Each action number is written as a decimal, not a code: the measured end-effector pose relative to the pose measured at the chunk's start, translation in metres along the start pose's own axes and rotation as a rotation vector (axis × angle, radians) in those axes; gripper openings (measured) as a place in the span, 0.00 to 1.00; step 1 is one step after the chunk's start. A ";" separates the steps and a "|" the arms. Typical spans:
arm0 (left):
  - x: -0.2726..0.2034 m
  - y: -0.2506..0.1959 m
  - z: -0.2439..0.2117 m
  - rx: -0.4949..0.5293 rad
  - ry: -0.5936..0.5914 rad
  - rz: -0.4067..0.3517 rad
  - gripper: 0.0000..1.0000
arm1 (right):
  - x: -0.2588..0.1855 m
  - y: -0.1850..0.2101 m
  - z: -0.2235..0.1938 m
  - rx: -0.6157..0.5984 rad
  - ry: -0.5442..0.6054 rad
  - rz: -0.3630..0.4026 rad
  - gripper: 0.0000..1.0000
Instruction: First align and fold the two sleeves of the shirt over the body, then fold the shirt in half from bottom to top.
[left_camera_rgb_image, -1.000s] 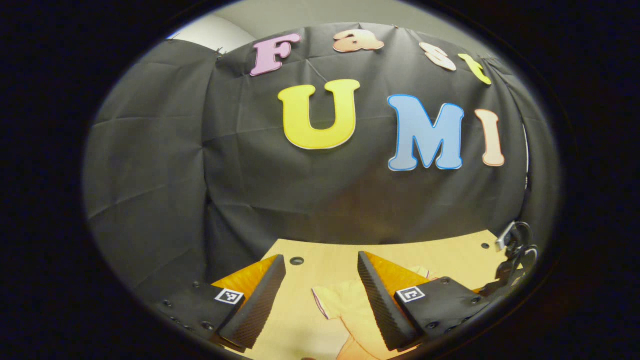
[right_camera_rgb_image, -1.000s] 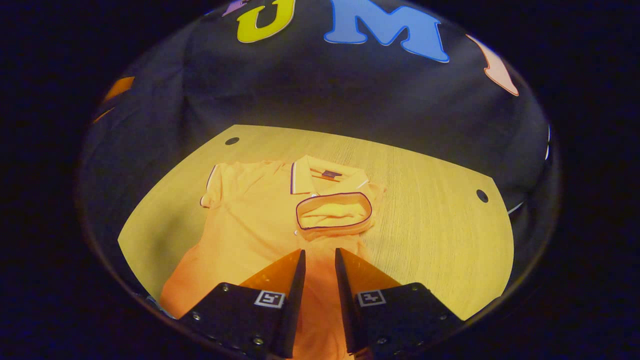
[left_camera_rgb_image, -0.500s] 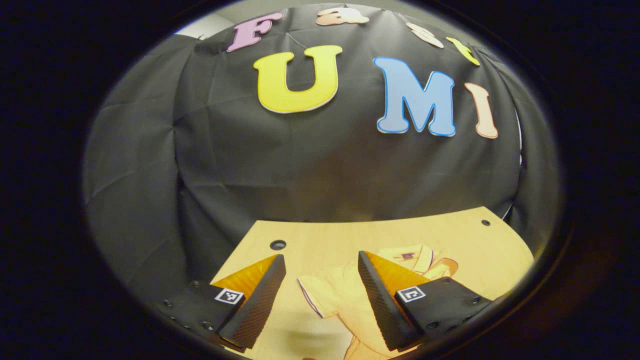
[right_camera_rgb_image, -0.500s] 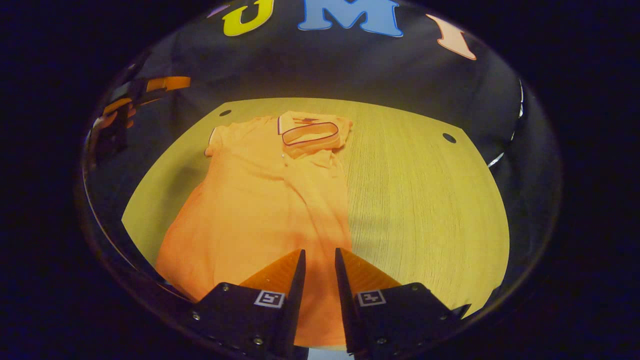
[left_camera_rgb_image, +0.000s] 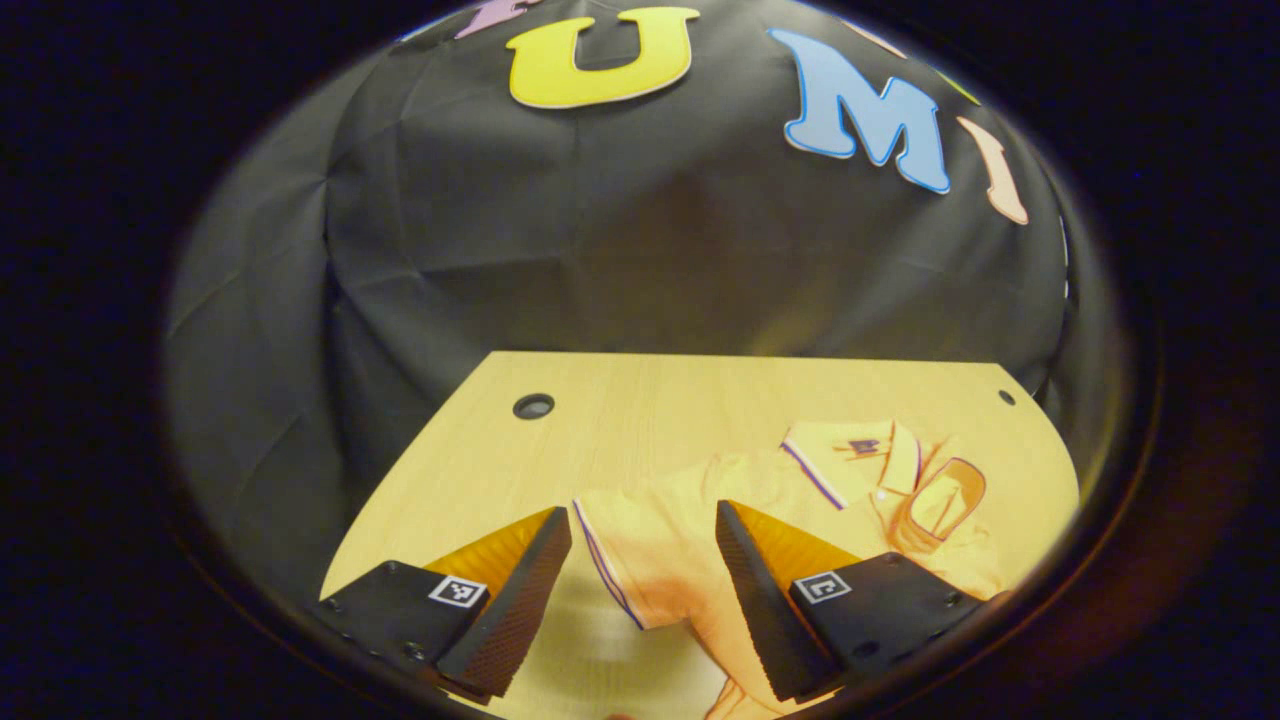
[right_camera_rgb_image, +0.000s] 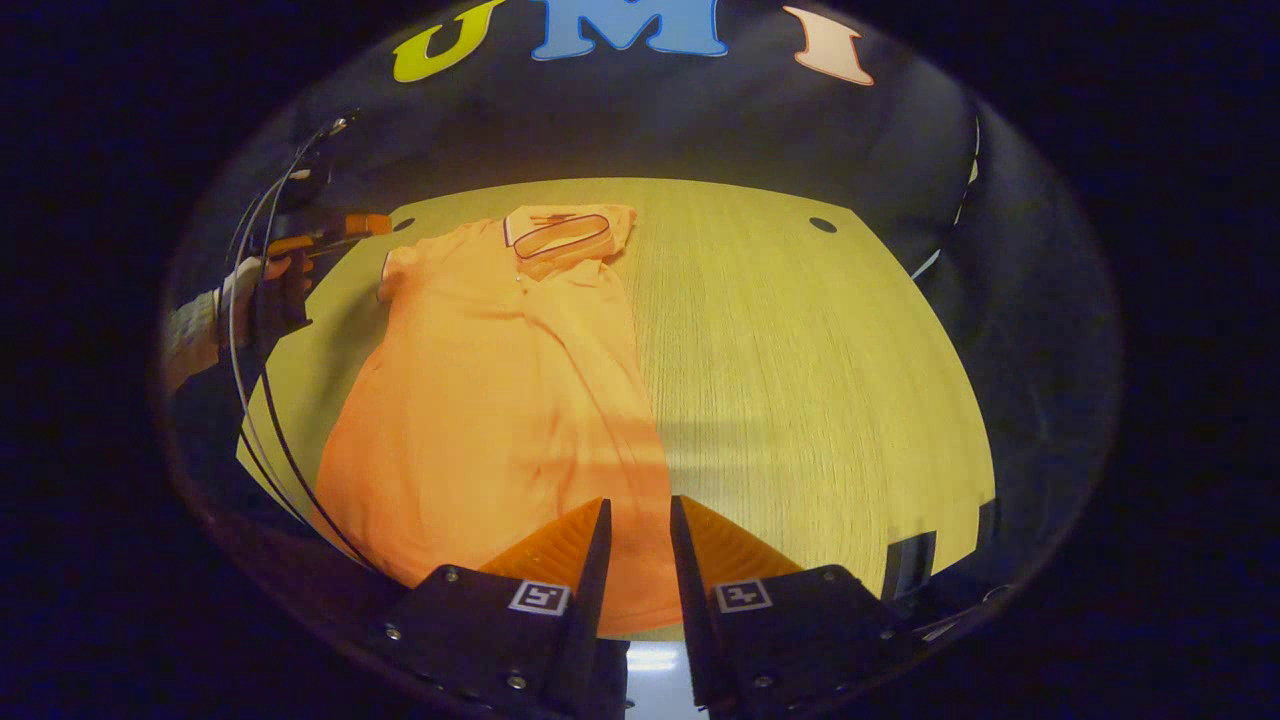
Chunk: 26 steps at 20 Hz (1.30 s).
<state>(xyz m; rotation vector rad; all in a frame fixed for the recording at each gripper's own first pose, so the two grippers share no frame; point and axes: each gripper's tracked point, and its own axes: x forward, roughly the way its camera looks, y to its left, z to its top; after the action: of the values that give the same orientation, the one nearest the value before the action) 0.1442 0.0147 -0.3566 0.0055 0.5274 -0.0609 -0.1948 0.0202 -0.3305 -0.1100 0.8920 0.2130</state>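
An orange polo shirt (right_camera_rgb_image: 500, 380) lies flat on the wooden table (right_camera_rgb_image: 800, 350), collar at the far end. One sleeve (right_camera_rgb_image: 565, 235) is folded over the chest by the collar. The other sleeve (right_camera_rgb_image: 395, 270) still sticks out sideways. My right gripper (right_camera_rgb_image: 638, 503) hovers over the shirt's hem near the table's front edge, its jaws a narrow gap apart and holding nothing. My left gripper (left_camera_rgb_image: 640, 512) is wide open above the spread sleeve (left_camera_rgb_image: 640, 560), whose striped cuff lies between the fingers. In the right gripper view the left gripper (right_camera_rgb_image: 320, 235) hangs beside that sleeve.
A hand (right_camera_rgb_image: 245, 300) with a pale cuff holds the left gripper, and thin cables (right_camera_rgb_image: 250, 400) loop down from it. Round holes (left_camera_rgb_image: 533, 406) mark the table's far corners. The black cloth wall stands close behind the table.
My right gripper has drawn back from the folded sleeve to the shirt's hem. My left gripper has tipped down and come over the spread sleeve.
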 end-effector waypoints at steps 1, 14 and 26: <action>0.010 0.003 -0.010 -0.007 0.021 0.008 0.96 | -0.004 -0.002 -0.001 0.002 0.000 -0.011 0.38; 0.049 0.018 -0.077 -0.065 0.164 0.077 0.75 | -0.014 -0.011 -0.010 0.026 0.033 -0.049 0.37; 0.042 -0.014 -0.031 0.052 0.062 0.072 0.13 | -0.009 -0.016 -0.014 0.029 0.045 -0.057 0.38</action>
<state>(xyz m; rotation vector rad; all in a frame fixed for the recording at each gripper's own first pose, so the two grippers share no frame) 0.1641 -0.0013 -0.4041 0.0776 0.5866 -0.0046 -0.2066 0.0010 -0.3322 -0.1135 0.9352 0.1452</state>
